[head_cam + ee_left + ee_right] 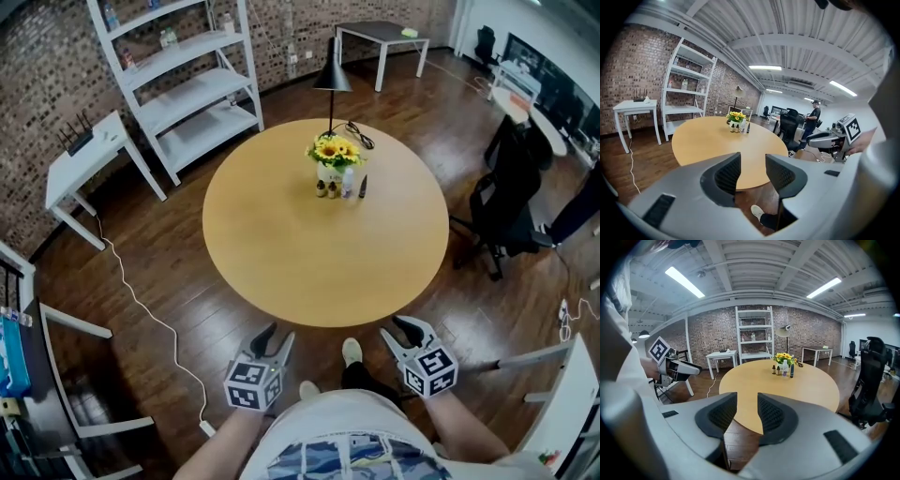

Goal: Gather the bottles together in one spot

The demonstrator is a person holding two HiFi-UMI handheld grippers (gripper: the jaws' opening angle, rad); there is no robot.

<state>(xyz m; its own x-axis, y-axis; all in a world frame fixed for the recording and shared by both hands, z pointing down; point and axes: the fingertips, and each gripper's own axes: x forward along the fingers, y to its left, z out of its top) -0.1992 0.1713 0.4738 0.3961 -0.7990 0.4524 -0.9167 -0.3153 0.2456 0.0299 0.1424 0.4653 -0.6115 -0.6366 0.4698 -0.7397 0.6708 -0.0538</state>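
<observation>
Several small bottles stand bunched at the far side of the round wooden table (281, 253), in front of a sunflower vase (335, 155): two brown bottles (326, 189), a white one (348, 186) and a slim dark one (363, 185). The same bunch of bottles (737, 127) shows small and far in the left gripper view, and again as bottles (783, 369) in the right gripper view. My left gripper (275, 336) (753, 164) hangs open and empty off the table's near edge, over the floor. My right gripper (398, 330) (746, 404) is beside it, jaws a narrow gap apart, holding nothing.
A black lamp (332, 80) stands behind the vase. A white shelf unit (187, 84) and a white side table (89, 155) stand at the left, a black office chair (506, 202) at the right. A white cable (141, 300) runs over the floor. A person (813, 119) stands far off.
</observation>
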